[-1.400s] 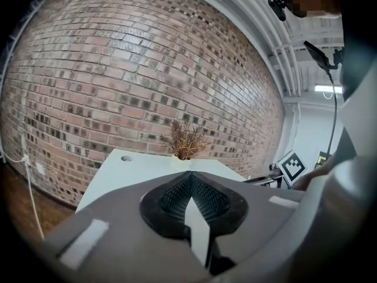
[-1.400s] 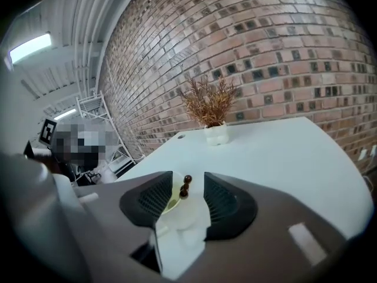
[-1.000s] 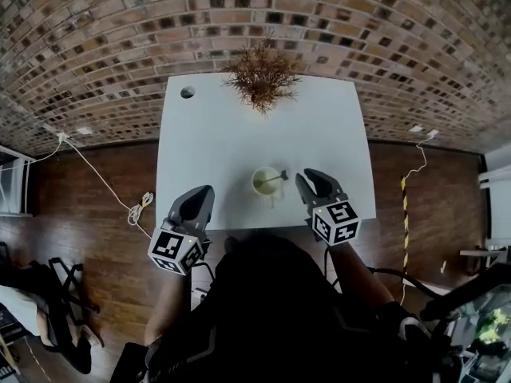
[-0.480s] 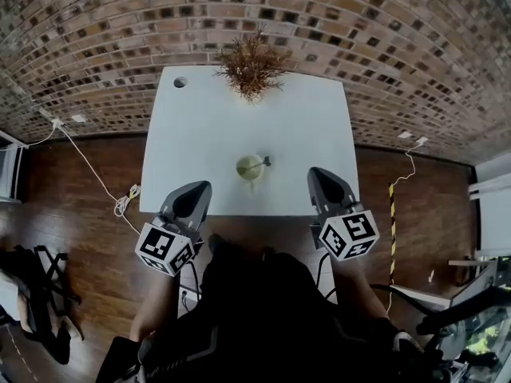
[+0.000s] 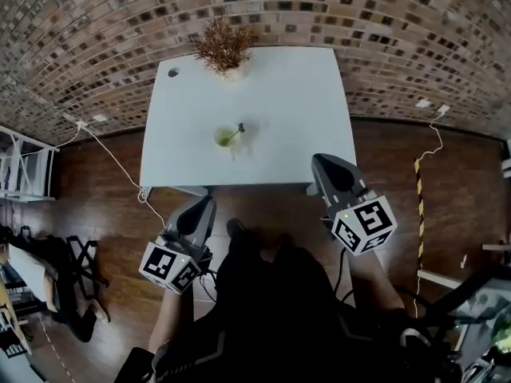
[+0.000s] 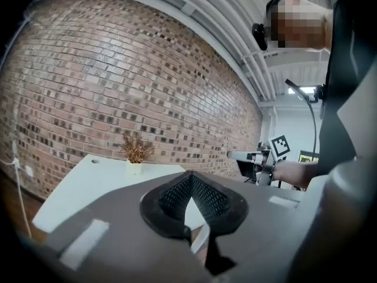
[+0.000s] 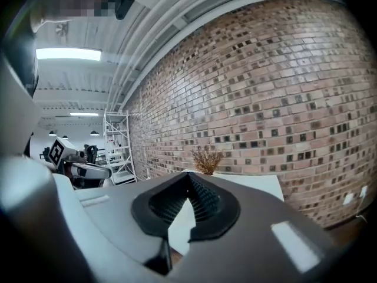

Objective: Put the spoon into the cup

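A pale green cup (image 5: 224, 138) stands on the white table (image 5: 279, 102), and the spoon (image 5: 237, 131) rests in it with its handle leaning up to the right. Both grippers are held back from the table's near edge, over the wooden floor. My left gripper (image 5: 205, 203) (image 6: 192, 173) is shut and holds nothing. My right gripper (image 5: 320, 160) (image 7: 189, 173) is likewise shut and empty. Each gripper view looks level across the table toward the brick wall; the cup is hidden behind the jaws there.
A dried plant in a white pot (image 5: 222, 50) (image 6: 134, 150) (image 7: 206, 158) stands at the table's far edge by the brick wall. A cable hole (image 5: 172, 72) is at the far left corner. White cables (image 5: 112, 162) lie on the floor at left, and a metal rack (image 7: 116, 143) stands further off.
Both grippers have drawn back from the table toward the person and risen. The right one left the cup's side. The spoon stays in the cup.
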A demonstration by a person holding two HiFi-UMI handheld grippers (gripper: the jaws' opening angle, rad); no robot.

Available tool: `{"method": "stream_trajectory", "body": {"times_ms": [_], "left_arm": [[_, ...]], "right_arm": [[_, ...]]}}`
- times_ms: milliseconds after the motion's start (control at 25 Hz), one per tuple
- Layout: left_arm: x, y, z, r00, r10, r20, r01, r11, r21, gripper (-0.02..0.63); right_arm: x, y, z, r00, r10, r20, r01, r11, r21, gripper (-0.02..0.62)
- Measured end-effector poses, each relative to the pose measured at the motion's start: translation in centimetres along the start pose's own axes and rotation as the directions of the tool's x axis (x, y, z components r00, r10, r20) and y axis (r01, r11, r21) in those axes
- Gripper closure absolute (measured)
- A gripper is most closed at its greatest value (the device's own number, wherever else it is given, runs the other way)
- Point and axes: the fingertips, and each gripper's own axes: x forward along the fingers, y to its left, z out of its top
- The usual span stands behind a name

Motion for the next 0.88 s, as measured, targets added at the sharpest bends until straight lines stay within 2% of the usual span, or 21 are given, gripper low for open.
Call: {"method": "stream_trajectory", "body": {"times_ms": [120, 280, 480, 760, 880], "left_arm": [[-1.5, -2.5, 0.5, 1.000, 0.010, 0.010, -0.010, 1.000, 0.025, 0.612], [-4.4, -4.1, 1.1, 0.999, -0.017, 0.037, 0.015, 0.999, 0.041, 0.612], [-8.6, -4.6, 1.7, 0.996, -0.031, 0.088, 0.029, 0.999, 0.024, 0.612], [-14.4, -4.8, -1.1, 0.991, -0.094, 0.092, 0.096, 0.995, -0.017, 0.612], [-15.5, -6.4, -2.0, 0.989, -0.124, 0.081, 0.126, 0.992, -0.021, 0.612]], "right_arm": [[-2.0, 1.4, -0.1, 1.000, 0.013, 0.025, -0.014, 0.999, 0.031, 0.589], [-3.5, 4.4, 0.4, 0.999, 0.031, 0.039, -0.032, 0.999, 0.028, 0.589], [-6.0, 8.3, 0.1, 0.999, -0.007, 0.032, 0.006, 0.999, 0.037, 0.589], [-9.4, 15.7, -2.2, 0.999, -0.052, -0.004, 0.052, 0.997, 0.049, 0.589], [-11.6, 17.6, -2.2, 0.998, -0.062, 0.003, 0.061, 0.997, 0.042, 0.589]]}}
